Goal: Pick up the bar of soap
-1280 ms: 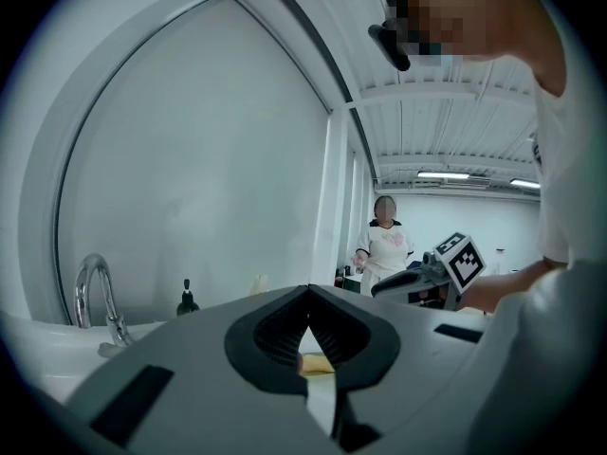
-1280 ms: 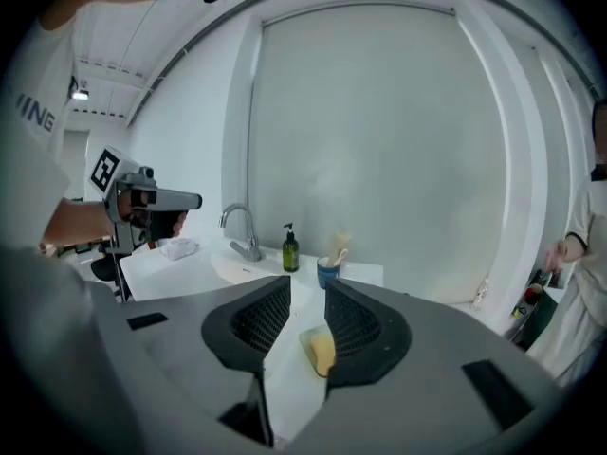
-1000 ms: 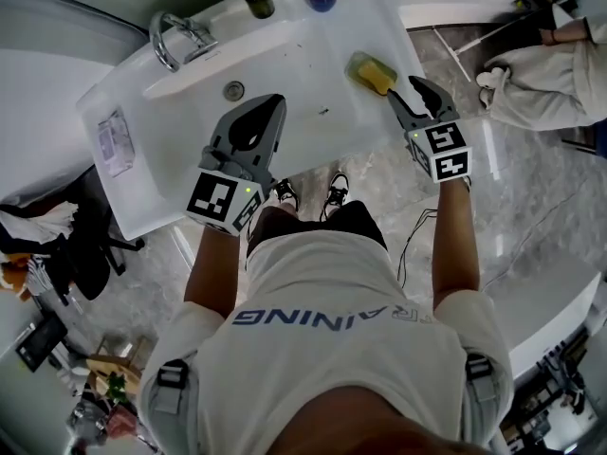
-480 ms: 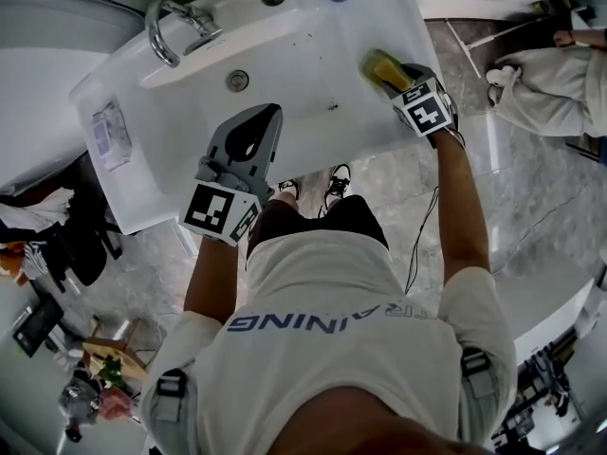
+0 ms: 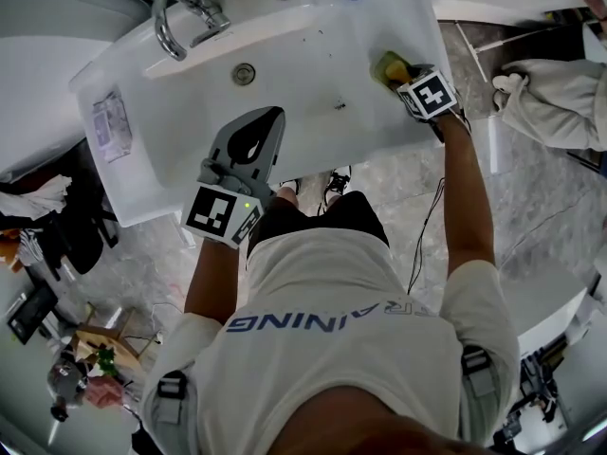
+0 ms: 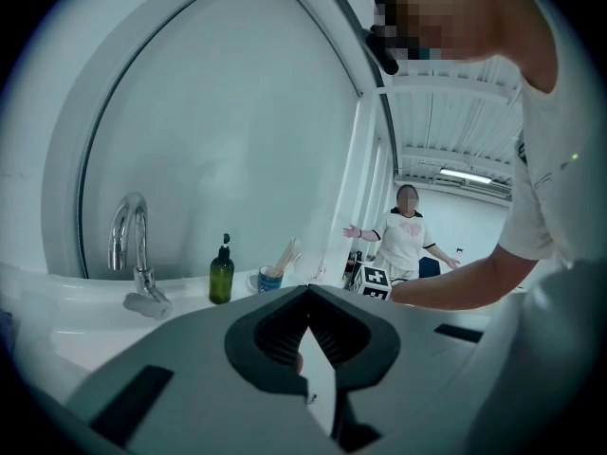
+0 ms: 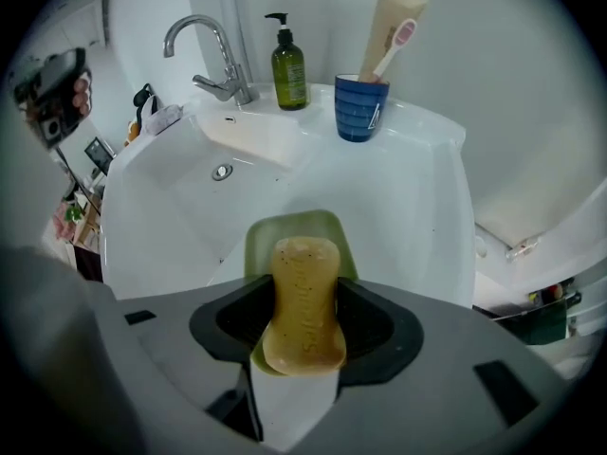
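The left arm [image 5: 213, 282] is bent at the near left, bare below a short sleeve. Its left hand-held gripper [image 5: 272, 114] points far and slightly right, level, jaws closed tip to tip with nothing between them. The right arm [image 5: 465, 207] reaches out straight to the far right. The right hand-held gripper [image 5: 396, 72] tilts down at the far end, its jaws spread wide on either side of the bar of soap [image 7: 303, 301].
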{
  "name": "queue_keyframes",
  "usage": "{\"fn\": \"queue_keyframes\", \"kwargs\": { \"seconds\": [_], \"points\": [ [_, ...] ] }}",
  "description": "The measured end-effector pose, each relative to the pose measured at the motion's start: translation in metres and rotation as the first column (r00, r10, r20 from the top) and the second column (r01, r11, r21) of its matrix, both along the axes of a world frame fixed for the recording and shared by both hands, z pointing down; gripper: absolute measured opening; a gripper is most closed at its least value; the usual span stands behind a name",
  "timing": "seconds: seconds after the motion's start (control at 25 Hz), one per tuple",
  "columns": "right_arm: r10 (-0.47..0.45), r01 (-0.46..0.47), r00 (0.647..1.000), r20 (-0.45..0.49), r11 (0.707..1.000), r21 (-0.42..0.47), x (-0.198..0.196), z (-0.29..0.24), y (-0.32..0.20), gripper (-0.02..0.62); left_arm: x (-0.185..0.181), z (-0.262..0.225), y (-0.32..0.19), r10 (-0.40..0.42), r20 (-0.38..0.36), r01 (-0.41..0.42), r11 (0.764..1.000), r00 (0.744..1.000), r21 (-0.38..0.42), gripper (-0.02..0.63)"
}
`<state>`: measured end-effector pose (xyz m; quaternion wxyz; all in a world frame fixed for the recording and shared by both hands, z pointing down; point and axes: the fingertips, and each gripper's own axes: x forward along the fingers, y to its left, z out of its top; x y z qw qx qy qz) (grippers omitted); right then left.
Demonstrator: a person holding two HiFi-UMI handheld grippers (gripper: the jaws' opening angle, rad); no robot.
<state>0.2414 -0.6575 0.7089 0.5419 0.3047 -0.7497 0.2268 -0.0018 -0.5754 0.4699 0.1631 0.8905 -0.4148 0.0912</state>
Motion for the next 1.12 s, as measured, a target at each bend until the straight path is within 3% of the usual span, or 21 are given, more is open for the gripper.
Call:
{"fn": "queue_keyframes", "kwargs": {
  "seconds": [0.2,0.36,0.52,0.68,0.84,1.0,1.12],
  "points": [
    [0.030,-0.030,0.999,0.019,1.000,0.002,-0.001,-0.001,0.000,0.206,-0.001,0.002,0.000,-0.002,-0.009,0.002,1.000,1.000,-0.006,0.006],
    [0.049,-0.053,0.998,0.039,0.993,0.101,0.000,-0.010,0.004,0.204,0.000,-0.003,0.002,0.008,-0.015,-0.008,1.000,1.000,0.005,0.006],
    [0.094,-0.115,0.991,0.099,0.967,0.228,-0.004,-0.045,0.004,0.204,0.000,-0.010,0.004,0.017,-0.016,-0.017,1.000,1.000,0.021,0.006],
    [0.150,-0.221,0.964,0.221,0.913,0.342,-0.008,-0.101,0.010,0.204,0.005,-0.025,0.008,0.038,-0.024,-0.037,0.998,0.999,0.049,0.006],
    [0.183,-0.343,0.908,0.378,0.840,0.419,-0.014,-0.164,0.026,0.205,0.010,-0.043,0.011,0.063,-0.033,-0.060,0.994,0.997,0.088,0.006],
    [0.161,-0.434,0.846,0.509,0.763,0.480,-0.022,-0.228,0.049,0.205,0.014,-0.064,0.014,0.086,-0.035,-0.080,0.987,0.996,0.136,0.006],
    [0.127,-0.466,0.821,0.556,0.711,0.527,-0.029,-0.268,0.072,0.206,0.015,-0.079,0.019,0.099,-0.039,-0.091,0.982,0.994,0.165,0.006]
  ]
}}
